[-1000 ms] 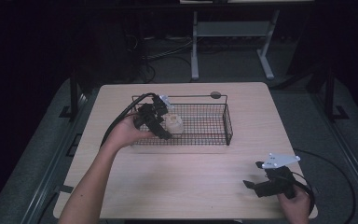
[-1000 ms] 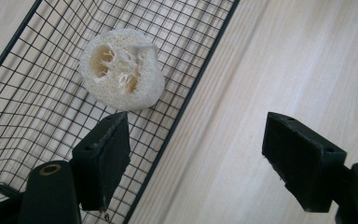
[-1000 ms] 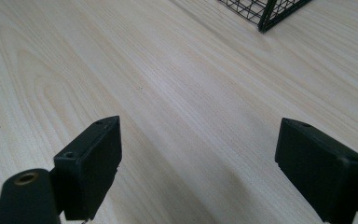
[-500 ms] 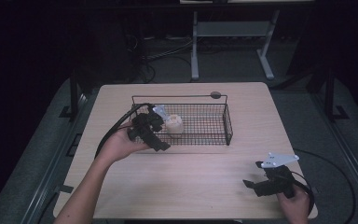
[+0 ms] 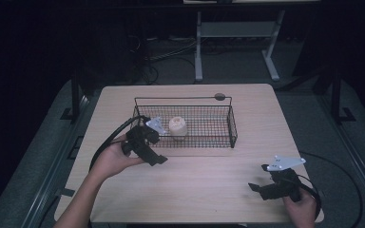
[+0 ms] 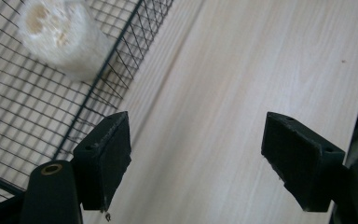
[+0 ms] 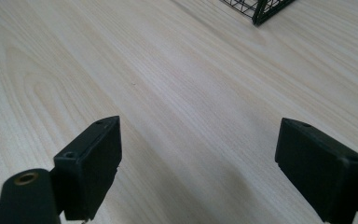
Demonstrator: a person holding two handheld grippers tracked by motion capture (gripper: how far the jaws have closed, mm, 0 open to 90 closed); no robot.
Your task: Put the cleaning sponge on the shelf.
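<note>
Evidently the left hand-held gripper (image 5: 159,159) hung wide and empty just outside the wire basket (image 5: 231,124), the loofah piece (image 5: 177,126) lying inside it. Clearing the rim meant lifting before swinging aside. The right hand-held gripper (image 5: 254,187) rested wide on the bench (image 5: 209,175).

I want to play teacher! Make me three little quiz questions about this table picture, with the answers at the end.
1. True or false: the pale loofah piece lies inside the wire basket.
2. Which gripper is closer to the basket: A) the left gripper, B) the right gripper?
3. Fill in: the left gripper's jaws are ____, with nothing between them.

Key:
1. True; it rests on the basket's mesh floor, near the left end.
2. A; it sits just in front of the basket, while the right gripper is near the table's front right corner.
3. Open.
</note>
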